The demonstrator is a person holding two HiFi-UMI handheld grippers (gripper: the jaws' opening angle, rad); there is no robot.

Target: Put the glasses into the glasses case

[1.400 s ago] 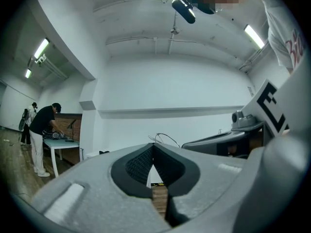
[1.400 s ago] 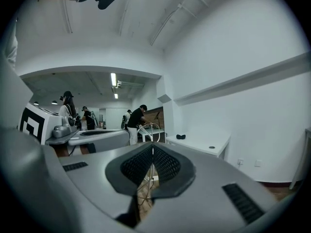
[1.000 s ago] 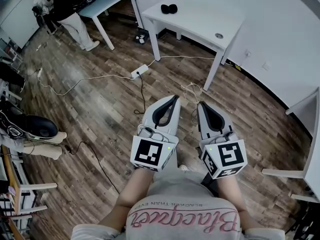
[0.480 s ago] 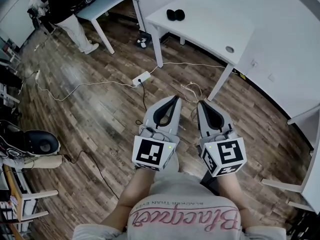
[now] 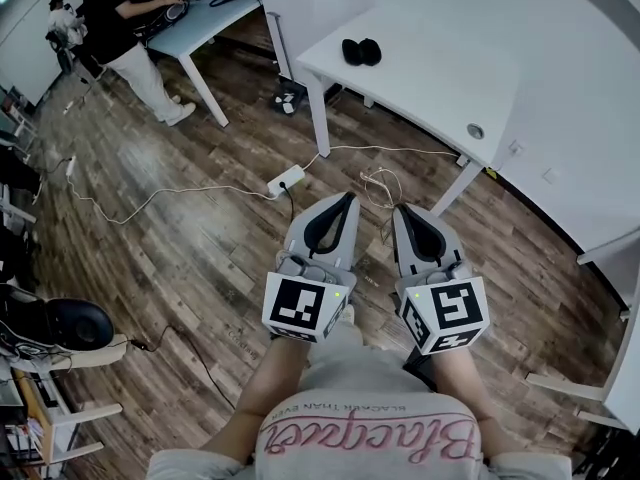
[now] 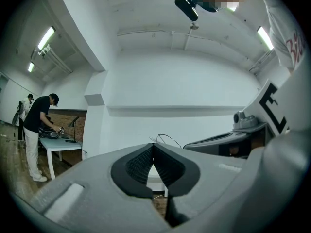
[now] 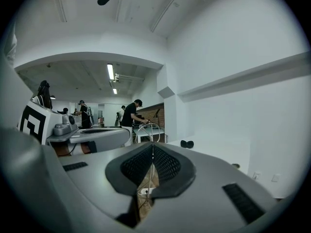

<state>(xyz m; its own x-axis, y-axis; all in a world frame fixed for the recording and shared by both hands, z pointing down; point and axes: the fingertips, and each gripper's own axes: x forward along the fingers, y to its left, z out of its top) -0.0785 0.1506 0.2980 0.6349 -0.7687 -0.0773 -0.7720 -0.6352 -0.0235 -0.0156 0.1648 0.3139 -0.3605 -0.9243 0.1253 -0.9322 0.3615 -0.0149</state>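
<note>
A dark object [image 5: 360, 51], maybe the glasses case or the glasses, lies on the white table [image 5: 440, 78] far ahead; too small to tell which. It also shows as a small black shape [image 7: 186, 143] in the right gripper view. My left gripper [image 5: 347, 200] and right gripper [image 5: 401, 211] are held side by side over the wooden floor, well short of the table. Both have their jaws closed tip to tip with nothing between them. The left gripper [image 6: 153, 147] and the right gripper [image 7: 152, 147] show touching pads in their own views.
A white power strip [image 5: 286, 179] with cables lies on the floor ahead. A person [image 5: 120, 28] stands at a second table [image 5: 205, 13] at the back left. A black headset [image 5: 70, 323] rests at the left. Another white table edge [image 5: 625, 268] stands at the right.
The white table and the dark object on it have come closer and lower in the head view. Both grippers keep the same shut pose side by side.
</note>
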